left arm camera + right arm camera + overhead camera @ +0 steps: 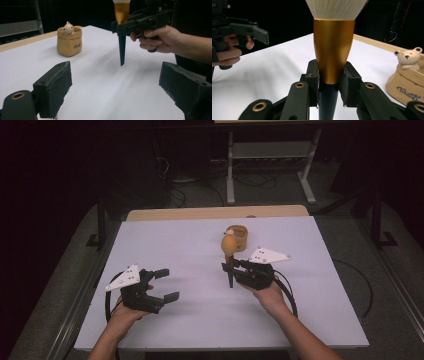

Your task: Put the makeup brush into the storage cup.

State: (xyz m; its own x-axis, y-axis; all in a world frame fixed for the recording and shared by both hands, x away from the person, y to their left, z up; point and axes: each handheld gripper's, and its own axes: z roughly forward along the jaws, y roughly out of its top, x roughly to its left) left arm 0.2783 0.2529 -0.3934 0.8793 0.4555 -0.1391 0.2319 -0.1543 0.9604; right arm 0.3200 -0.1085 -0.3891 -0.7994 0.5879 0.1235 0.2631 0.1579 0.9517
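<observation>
White table [165,320], tan bear pot [241,236] standing on it

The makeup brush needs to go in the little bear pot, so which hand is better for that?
Probably the right. Its gripper is already shut on the makeup brush, upright and close to the bear pot. The left gripper is open, empty and farther away.

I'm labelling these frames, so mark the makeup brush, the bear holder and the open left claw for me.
makeup brush [333,55], right gripper view, on its gold ferrule.
bear holder [69,44], left gripper view, on its tan front wall.
left claw [167,285], high view, midway between its two open fingertips.
</observation>
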